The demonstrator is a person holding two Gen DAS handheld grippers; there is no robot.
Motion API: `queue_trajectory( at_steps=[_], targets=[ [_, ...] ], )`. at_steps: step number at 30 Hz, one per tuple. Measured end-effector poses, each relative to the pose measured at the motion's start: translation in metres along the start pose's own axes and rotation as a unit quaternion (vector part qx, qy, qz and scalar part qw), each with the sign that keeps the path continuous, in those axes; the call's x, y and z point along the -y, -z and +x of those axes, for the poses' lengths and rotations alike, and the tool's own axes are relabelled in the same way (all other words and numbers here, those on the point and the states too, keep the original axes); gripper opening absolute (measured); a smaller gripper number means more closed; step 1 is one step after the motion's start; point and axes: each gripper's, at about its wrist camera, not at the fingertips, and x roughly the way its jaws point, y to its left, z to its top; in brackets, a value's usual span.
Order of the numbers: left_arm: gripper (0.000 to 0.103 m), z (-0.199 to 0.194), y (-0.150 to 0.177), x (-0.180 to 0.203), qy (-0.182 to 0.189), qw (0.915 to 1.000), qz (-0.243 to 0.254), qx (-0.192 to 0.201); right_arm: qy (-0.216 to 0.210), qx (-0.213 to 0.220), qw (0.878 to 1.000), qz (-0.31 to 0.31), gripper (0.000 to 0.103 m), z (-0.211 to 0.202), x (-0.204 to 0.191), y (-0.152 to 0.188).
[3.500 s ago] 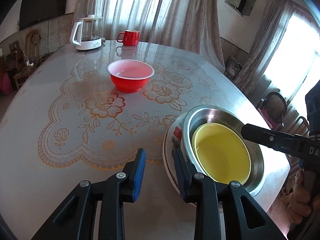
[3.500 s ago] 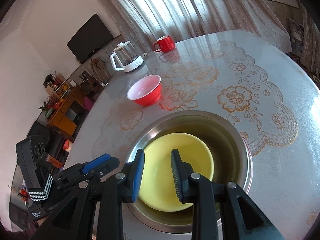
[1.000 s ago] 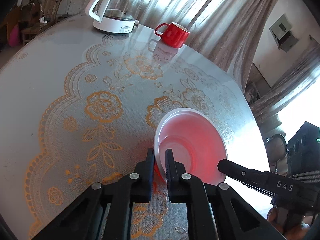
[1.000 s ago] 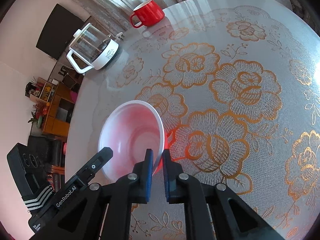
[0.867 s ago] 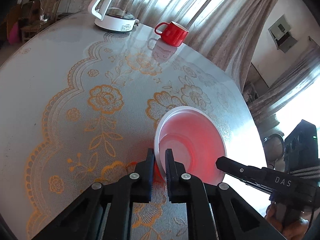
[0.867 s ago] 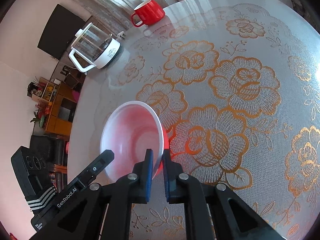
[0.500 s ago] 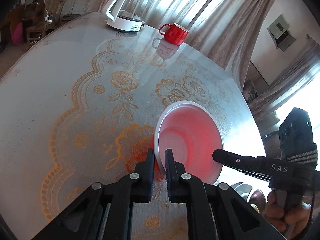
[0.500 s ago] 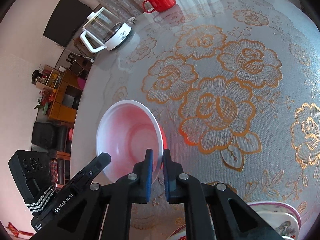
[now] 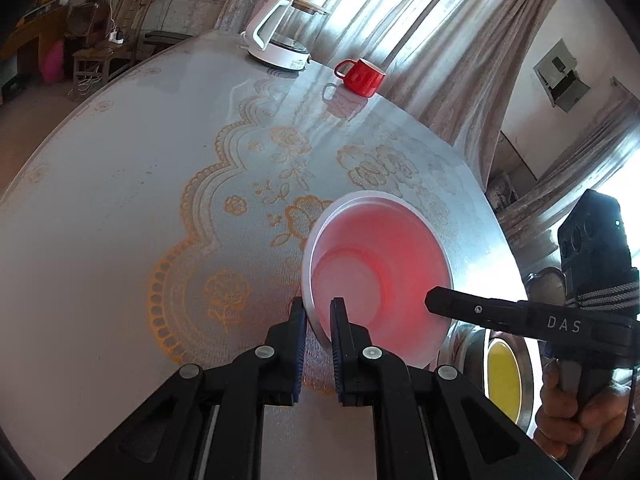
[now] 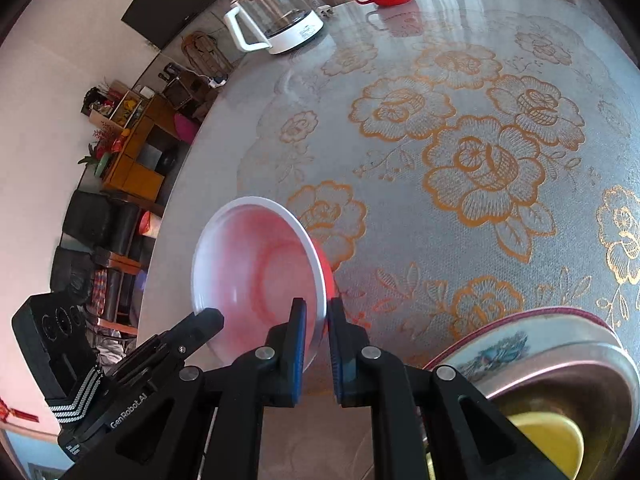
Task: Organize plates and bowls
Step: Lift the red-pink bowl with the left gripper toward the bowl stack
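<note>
Table [image 9: 120, 200]: we've got the big round one with the orange lace flower cover, and it's our landmark for everything below.
Steel bowl [image 10: 560, 376]: sits at the near edge of the table on a patterned plate [image 10: 500, 350], with a yellow dish [image 10: 548, 436] lying inside it.
Red bowl [image 9: 380, 268]: white inside, red outside, tilted up off the table over its near part, just beside the steel bowl stack.
Kettle [image 9: 280, 36]: glass with a white base, at the table's far edge.
Red mug [image 9: 360, 76]: also at the far edge, near the kettle.
Left gripper [image 9: 319, 320]: our fingers are pinched nearly together on the red bowl's rim, one pad inside, one outside.
Right gripper [image 10: 316, 320]: same deal, squeezed onto the opposite side of that rim.
</note>
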Motion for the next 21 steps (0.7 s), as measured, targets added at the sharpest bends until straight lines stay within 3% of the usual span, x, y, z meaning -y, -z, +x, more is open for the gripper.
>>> queue_trajectory(
  at_steps=[10,21],
  targets=[
    [0.01,-0.023,0.034,-0.01,-0.008,0.9999,0.008,0.008,-0.001,-0.029,0.999,-0.036,0.017,0.001,-0.02,0.046],
    [0.01,-0.016,0.054,-0.017,-0.04,0.9992,0.009,-0.001,0.014,-0.001,0.997,-0.071,0.023,-0.004,-0.041,0.076]
  ],
)
